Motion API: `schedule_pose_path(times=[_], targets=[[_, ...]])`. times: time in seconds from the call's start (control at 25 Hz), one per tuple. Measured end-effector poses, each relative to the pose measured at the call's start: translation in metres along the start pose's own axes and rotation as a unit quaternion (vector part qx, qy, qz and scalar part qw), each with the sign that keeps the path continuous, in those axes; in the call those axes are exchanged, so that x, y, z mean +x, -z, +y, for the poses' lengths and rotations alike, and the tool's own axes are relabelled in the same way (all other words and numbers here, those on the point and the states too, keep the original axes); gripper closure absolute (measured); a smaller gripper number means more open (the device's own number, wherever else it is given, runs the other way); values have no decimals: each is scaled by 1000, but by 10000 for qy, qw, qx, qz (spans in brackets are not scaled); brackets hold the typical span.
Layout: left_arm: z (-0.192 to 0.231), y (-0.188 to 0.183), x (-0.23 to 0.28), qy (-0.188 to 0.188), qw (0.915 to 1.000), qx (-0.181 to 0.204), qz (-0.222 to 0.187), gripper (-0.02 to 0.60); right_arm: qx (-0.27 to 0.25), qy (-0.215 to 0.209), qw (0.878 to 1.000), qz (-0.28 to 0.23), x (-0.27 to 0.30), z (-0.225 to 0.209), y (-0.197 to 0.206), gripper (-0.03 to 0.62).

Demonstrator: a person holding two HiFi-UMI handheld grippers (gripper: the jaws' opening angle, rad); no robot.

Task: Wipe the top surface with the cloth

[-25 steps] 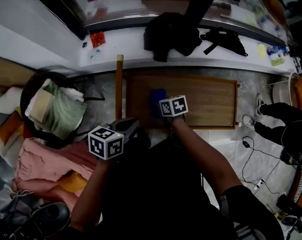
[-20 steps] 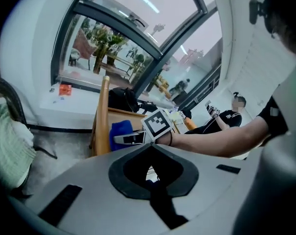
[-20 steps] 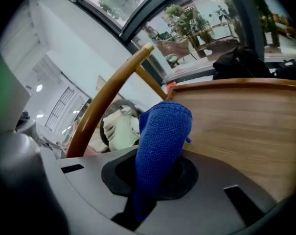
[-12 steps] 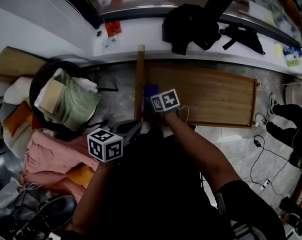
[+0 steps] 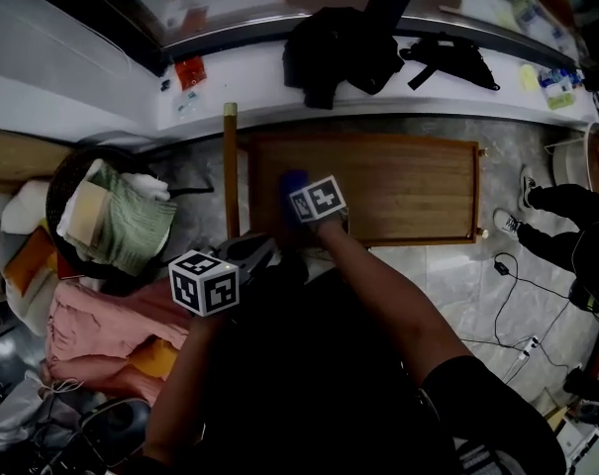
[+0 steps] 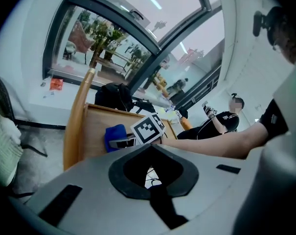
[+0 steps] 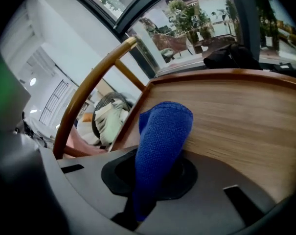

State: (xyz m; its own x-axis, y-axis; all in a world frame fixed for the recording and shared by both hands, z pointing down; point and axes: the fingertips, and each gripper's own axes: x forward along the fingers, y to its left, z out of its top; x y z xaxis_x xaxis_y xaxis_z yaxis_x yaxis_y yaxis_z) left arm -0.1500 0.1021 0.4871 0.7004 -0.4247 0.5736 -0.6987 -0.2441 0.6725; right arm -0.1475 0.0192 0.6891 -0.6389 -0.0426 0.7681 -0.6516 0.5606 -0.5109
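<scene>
Head view: a long white ledge (image 5: 240, 82) is seen across the top, below a window, with a black bag (image 5: 329, 52) slumped on it. Just below the ledge, a rectangular wooden table top (image 5: 408, 181) is laid out from above, over a grey stone-look floor (image 5: 448, 285). At the left, a round dark basket (image 5: 56, 191) is filled with folded green and white textiles, and a heap of pink fabric (image 5: 91, 315) is spread below it. A wooden rail (image 5: 230, 166) is set along the table top's left end; in the right gripper view it is shown as a curved bar joined to the table's edge by a spindle. At the far right, a seated person's dark-clad legs (image 5: 566, 226) are visible, well apart from the table's work area.

The right gripper (image 5: 304, 206) is held out at the end of a bare forearm, over the left part of the table top. Its jaws are clamped on a blue cloth (image 7: 162, 131), whose free end is pushed forward onto the wood near the rail. Whether the cloth is pressed flat cannot be told.

The left gripper (image 6: 150, 153) is kept back, off the table's near edge and above the floor. Its jaws are closed together, and nothing is held between them.
</scene>
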Motion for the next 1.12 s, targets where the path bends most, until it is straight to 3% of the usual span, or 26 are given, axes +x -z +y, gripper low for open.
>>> schedule_pose_path(times=[0.28,0.64,0.88,1.12], targets=[[-59,-19,74,319,9995,55,57,572,169,429,9989,-84,-91,-108,33,546],[-124,-16,162,701,9971,120,258,572,505,870,9946,-261,-193,-214,71,546],[-153,-13,213,943,9951,83,296,572,608,1266,9897,-262,-248,-269,94,546],[-171,-12,226,1095,9936,163,238,572,718,1774,9815,-78,-286,-307,114,546]])
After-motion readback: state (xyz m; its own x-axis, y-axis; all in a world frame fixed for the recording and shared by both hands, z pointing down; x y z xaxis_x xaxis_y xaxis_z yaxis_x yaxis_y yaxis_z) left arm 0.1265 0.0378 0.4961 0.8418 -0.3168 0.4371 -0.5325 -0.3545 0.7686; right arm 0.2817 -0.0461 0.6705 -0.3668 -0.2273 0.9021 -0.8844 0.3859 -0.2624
